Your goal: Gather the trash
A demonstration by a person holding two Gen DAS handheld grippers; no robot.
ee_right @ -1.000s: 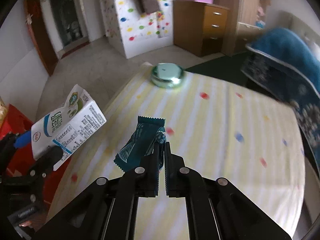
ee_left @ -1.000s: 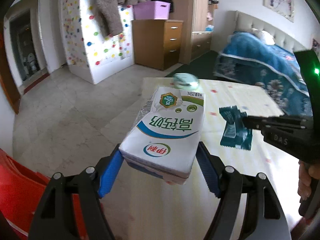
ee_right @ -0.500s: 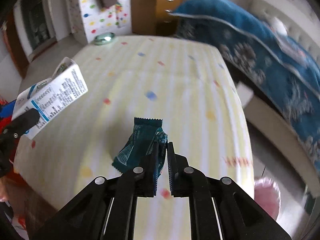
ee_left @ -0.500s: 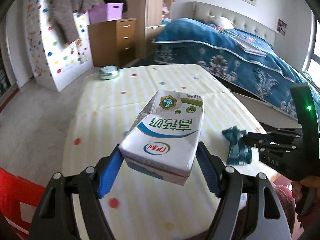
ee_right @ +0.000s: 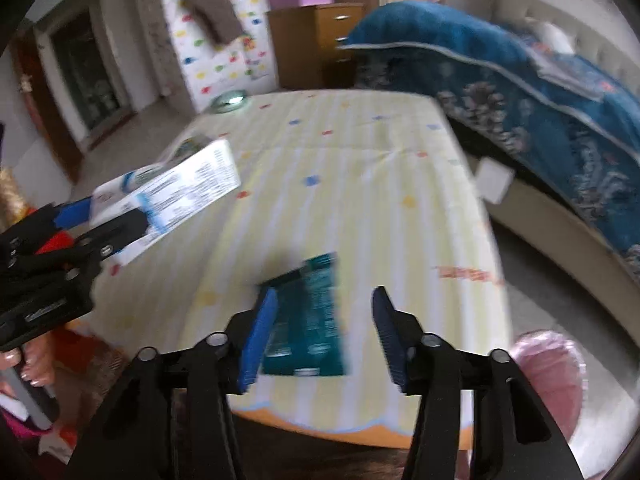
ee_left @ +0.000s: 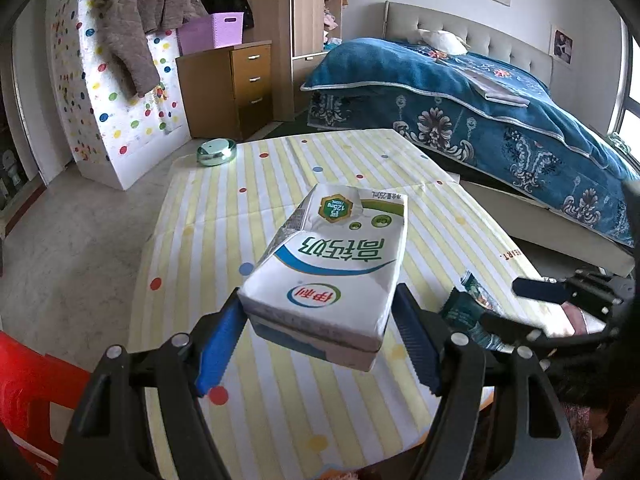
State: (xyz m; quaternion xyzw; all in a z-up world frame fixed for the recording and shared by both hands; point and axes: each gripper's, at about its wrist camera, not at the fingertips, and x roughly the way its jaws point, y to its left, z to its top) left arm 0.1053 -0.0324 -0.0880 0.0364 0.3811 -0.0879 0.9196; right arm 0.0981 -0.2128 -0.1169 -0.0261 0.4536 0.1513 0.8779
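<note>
Room: we see a bedroom w/ bed (ee_left: 500, 120) in blue cover on the right, wooden drawers (ee_left: 236, 88) at back.
Surface: table (ee_left: 248, 200) w/ yellow-striped dotted cloth; metal tin (ee_left: 216, 151) at far corner.
Edges: near edge just under both grippers; pink bin (ee_right: 548, 376) on floor off the right corner, red chair (ee_left: 36, 392) at left.
Left gripper (ee_left: 320, 340): tilted down over table, clamped on milk carton (ee_left: 332, 276), which is off the cloth.
Right gripper (ee_right: 324, 332): jaws opening; teal wrapper (ee_right: 308, 320) between them, against the left pad, clear of the right; blurred.
</note>
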